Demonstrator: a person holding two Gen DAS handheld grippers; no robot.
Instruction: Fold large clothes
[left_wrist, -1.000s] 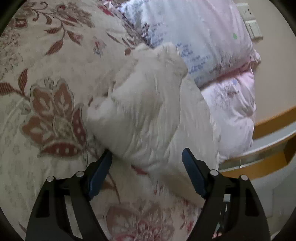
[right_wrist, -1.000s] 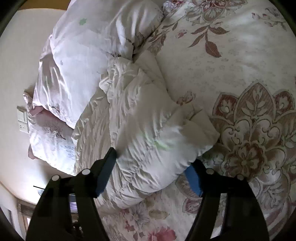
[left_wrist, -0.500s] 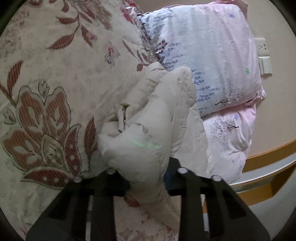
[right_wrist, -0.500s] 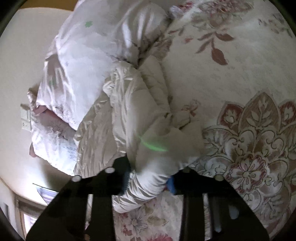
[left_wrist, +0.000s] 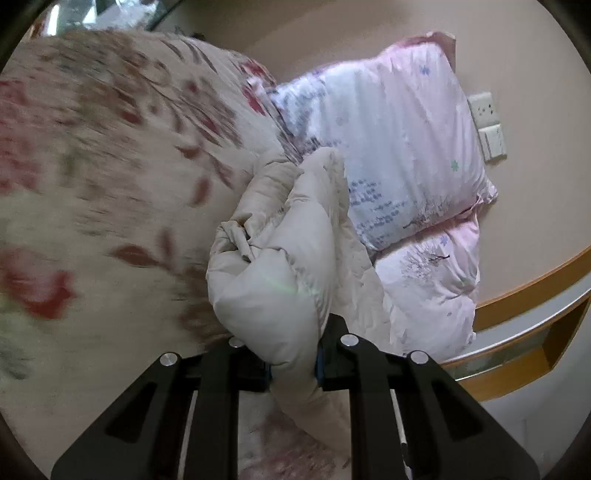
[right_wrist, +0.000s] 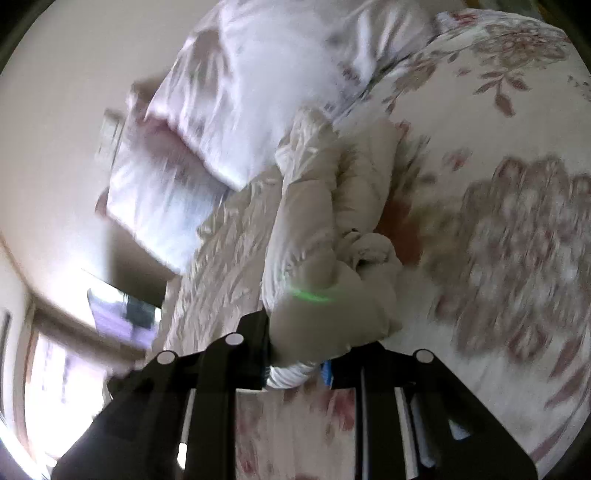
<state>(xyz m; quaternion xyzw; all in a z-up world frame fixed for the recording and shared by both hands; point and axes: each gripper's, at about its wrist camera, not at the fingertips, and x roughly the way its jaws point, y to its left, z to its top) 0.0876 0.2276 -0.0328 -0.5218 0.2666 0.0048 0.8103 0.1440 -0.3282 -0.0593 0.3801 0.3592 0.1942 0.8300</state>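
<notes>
Flowery bedding (left_wrist: 110, 192) covers the big bed. Closest in, the left gripper (left_wrist: 292, 363) squeezes one puffy end of the cream padded coat (left_wrist: 273, 288). The right gripper (right_wrist: 295, 367) squeezes the coat (right_wrist: 317, 266) tight too. Both are right at this near end. From the fingers the coat runs long and straight away, reaching the pink pillows (left_wrist: 399, 155) by the wall (left_wrist: 535, 55), so I think it gets pulled back toward the person next

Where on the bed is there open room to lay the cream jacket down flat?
Both tools, left tool and right tool, clamp the cream jacket. Open room: the floral bedspread, away from the pillows. Crowded: the strip against the stacked pillows, beside the wall.
</notes>
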